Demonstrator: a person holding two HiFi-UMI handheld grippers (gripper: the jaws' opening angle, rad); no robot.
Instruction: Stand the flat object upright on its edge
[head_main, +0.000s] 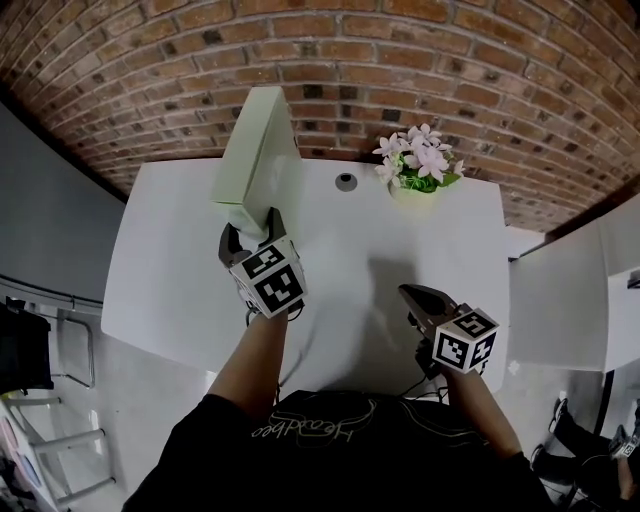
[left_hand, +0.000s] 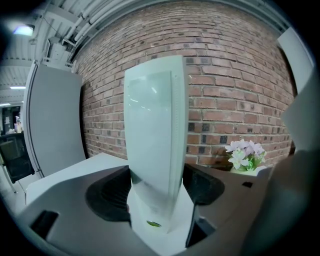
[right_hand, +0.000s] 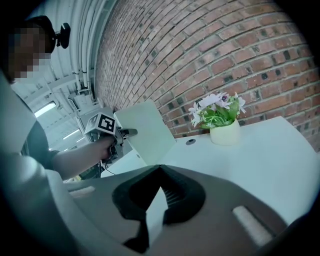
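The flat object is a pale green box (head_main: 258, 150). It is held up on end over the back left of the white table (head_main: 170, 270), leaning a little. My left gripper (head_main: 250, 235) is shut on its near lower end. In the left gripper view the box (left_hand: 155, 135) rises between both dark pads (left_hand: 112, 192), which press on its faces. The right gripper view shows the box (right_hand: 145, 131) from the side, its lower edge hidden, so I cannot tell whether it touches the table. My right gripper (head_main: 425, 298) hangs over the table's front right, shut, with nothing between its fingers.
A white pot of pink flowers (head_main: 420, 170) stands at the table's back edge, right of the box. A round cable hole (head_main: 346, 181) lies between them. A brick wall (head_main: 400, 60) runs behind the table, and a grey partition (head_main: 40, 200) stands at the left.
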